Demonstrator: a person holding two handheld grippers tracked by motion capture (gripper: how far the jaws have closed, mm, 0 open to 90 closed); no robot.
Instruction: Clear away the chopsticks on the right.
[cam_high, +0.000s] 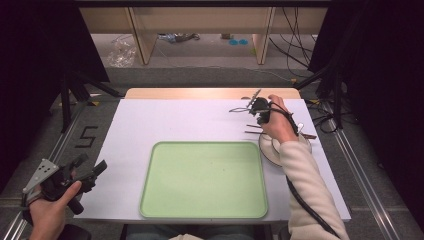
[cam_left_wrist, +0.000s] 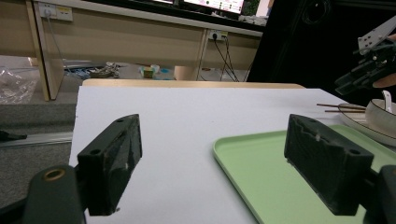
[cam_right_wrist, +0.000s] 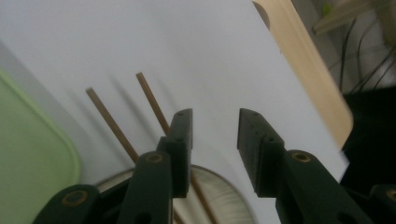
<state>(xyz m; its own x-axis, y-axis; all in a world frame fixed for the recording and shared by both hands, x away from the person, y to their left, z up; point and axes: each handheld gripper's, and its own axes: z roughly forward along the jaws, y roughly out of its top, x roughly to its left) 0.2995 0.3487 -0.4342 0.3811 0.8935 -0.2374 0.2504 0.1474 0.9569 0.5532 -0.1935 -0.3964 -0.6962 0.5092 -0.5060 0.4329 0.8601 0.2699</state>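
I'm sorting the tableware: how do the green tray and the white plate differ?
The green tray is rectangular with rounded corners; the white plate is round. The tray is larger and empty; the plate carries chopsticks across its rim. The tray sits centre, the plate to its right. Both lie flat on the table.

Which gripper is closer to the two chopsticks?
Right. The right gripper hovers just above the chopsticks by the plate; the left gripper is far off, past the green tray.
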